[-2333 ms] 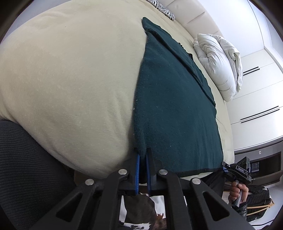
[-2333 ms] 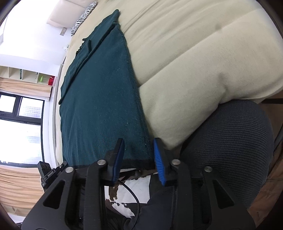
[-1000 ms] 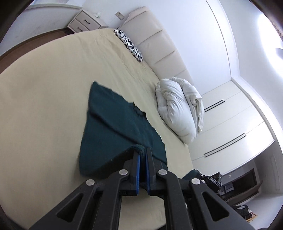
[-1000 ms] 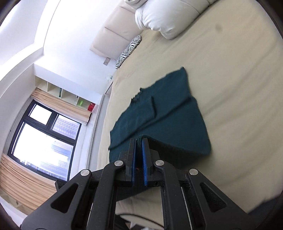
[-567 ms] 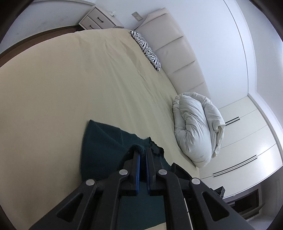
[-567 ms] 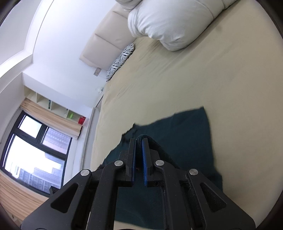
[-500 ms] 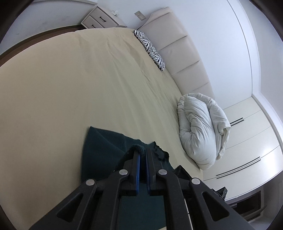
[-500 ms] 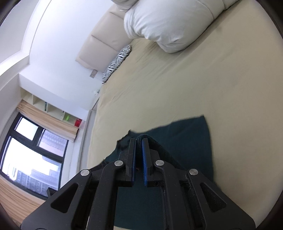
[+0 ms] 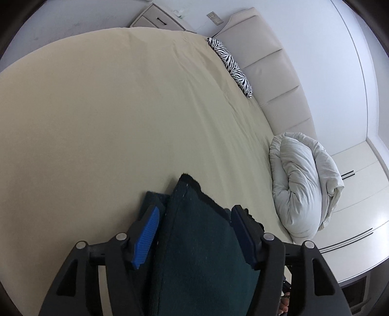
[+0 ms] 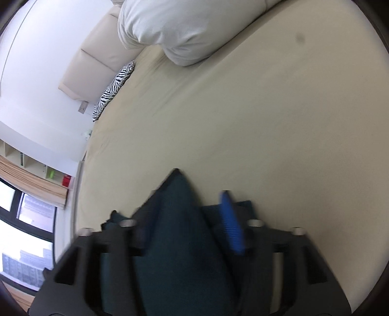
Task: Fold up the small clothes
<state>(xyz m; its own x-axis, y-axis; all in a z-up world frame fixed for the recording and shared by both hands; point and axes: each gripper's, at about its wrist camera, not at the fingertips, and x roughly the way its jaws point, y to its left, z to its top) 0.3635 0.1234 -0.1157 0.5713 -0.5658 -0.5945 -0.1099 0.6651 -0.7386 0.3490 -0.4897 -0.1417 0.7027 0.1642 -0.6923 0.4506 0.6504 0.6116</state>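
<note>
A dark teal garment point(image 9: 199, 255) lies folded over on the beige bed point(image 9: 97, 121). In the left wrist view one of its corners stands up between the fingers of my left gripper point(image 9: 195, 211). The jaws are opening, and the blue pad point(image 9: 145, 233) is clear of the cloth. The right wrist view is blurred by motion. There another peak of the garment point(image 10: 175, 243) rises between the fingers of my right gripper point(image 10: 184, 214). Those jaws are opening too, with the blue pad point(image 10: 231, 228) off the fabric. The lower layer shows as a thin edge under both grippers.
A rolled white duvet point(image 9: 301, 184) lies at the right of the bed. A zebra-print pillow point(image 9: 231, 65) rests against the padded headboard point(image 9: 267, 60). A nightstand point(image 9: 158, 21) stands beyond the bed. White wardrobes point(image 9: 359, 194) and a window point(image 10: 24, 231) flank the bed.
Both grippers carried the garment's near edge forward over the rest of it and down toward the bed. Their jaws, shut on the cloth before, now stand apart.
</note>
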